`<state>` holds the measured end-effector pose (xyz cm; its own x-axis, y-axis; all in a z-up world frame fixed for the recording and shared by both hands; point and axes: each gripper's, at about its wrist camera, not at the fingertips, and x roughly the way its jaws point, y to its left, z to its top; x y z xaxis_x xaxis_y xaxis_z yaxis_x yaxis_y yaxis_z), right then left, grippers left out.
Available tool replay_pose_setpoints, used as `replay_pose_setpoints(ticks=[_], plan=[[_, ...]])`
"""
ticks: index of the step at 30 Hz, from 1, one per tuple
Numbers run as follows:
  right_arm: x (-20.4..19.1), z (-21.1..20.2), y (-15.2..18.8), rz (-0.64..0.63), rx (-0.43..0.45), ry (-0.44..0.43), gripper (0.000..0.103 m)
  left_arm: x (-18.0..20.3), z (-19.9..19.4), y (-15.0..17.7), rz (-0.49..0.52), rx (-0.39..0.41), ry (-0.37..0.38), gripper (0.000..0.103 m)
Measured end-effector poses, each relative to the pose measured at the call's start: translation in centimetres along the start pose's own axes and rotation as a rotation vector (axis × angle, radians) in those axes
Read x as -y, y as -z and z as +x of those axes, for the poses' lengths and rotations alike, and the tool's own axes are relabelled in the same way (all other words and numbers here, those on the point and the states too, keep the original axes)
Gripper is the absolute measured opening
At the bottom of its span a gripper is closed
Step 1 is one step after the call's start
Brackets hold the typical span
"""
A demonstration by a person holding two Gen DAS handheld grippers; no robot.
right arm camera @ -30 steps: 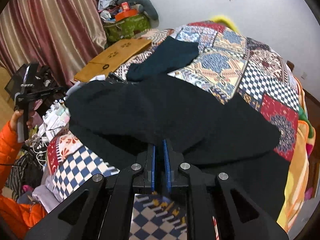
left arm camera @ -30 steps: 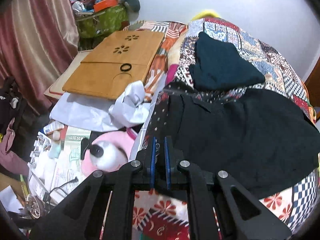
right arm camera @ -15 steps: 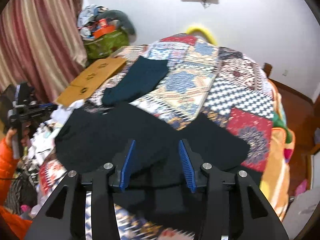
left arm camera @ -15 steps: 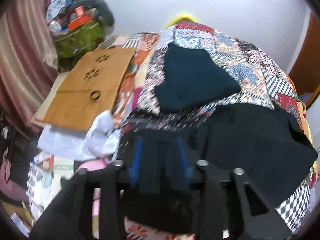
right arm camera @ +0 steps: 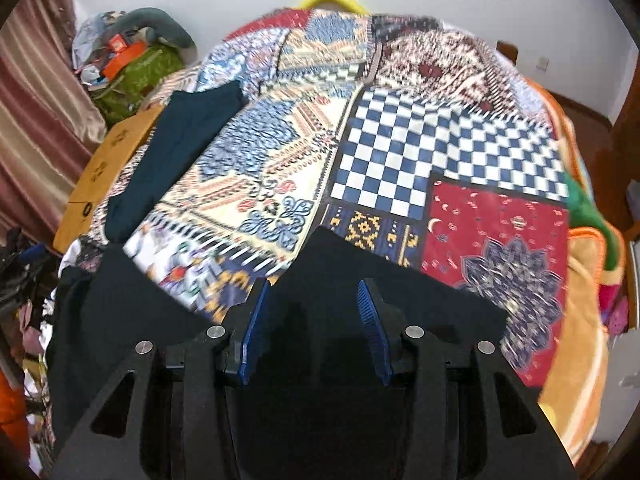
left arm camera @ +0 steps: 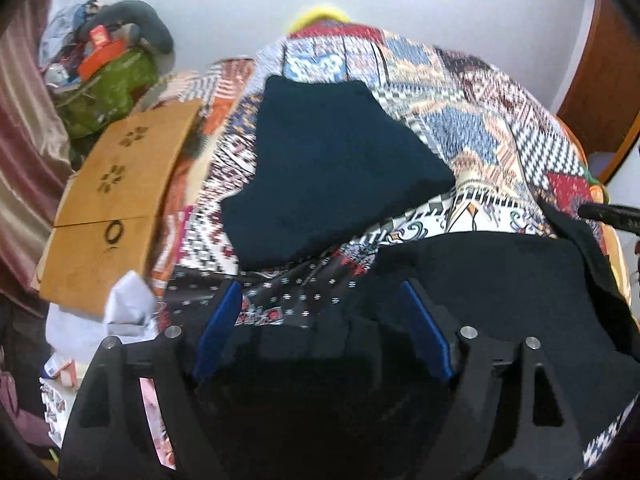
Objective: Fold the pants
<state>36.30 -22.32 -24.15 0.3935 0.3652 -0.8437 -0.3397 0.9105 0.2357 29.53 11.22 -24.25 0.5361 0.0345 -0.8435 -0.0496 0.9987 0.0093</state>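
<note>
Where both clamped black pants (left arm camera: pixel 500 280) a second ago, left gripper (left arm camera: pixel 320 316) and right gripper (right arm camera: pixel 312 312) now gape wide, empty; pants lie on patchwork quilt (right arm camera: pixel 440 152).

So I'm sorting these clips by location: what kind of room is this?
Most likely a bedroom: a bed under a patchwork quilt, curtains at the left, clothes piled in the corner.

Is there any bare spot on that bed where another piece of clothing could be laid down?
Yes: the patchwork quilt is bare across its checkered and red patches, right of the dark teal garment and beyond the black pants. The left is crowded: wooden board, white cloth, clutter below.
</note>
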Motion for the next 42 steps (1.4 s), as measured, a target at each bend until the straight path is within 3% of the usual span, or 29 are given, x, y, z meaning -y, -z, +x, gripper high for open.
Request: replay_pose_setpoints(ticks=[9,10,14,17,23,27,35,39,42], plan=[[0.4,5.9,-1.6,-0.007,-0.060,-0.028,0.042,1.3,5.1,0.2,0.026,-0.092,0.009,0.081],[0.3,6.1,-1.5,-0.016,-0.042,-0.025,0.040,1.5,5.3,0.2,0.032,-0.096,0.007,0.081],[0.4,6.1,-1.3,-0.020,-0.024,-0.014,0.015,2.0,5.6,0.3,0.039,-0.102,-0.004,0.081],[1.2,5.3,-1.1,-0.003,-0.023,-0.033,0.013,2.3,5.2,0.1,0.033,-0.108,-0.004,0.081],[3.7,-1.0,-0.1,0.046,0.081,-0.050,0.013,4.6,3.2,0.0,0.081,-0.106,0.020,0.081],[5.7,-7.9,1.3,0.075,0.183,-0.027,0.013,7.6,2.0,0.6,0.152,-0.131,0.064,0.082],[7.5,-18.0,3.6,0.079,0.346,0.043,0.013,13.2,-1.1,2.7,0.251,-0.114,0.066,0.082],[7.7,-20.0,6.3,0.068,0.363,0.068,0.013,16.1,-2.0,4.1,0.301,-0.143,0.115,0.085],[8.4,-19.6,9.0,0.084,0.326,0.070,0.013,18.4,-2.4,5.2,0.344,-0.120,0.099,0.086]])
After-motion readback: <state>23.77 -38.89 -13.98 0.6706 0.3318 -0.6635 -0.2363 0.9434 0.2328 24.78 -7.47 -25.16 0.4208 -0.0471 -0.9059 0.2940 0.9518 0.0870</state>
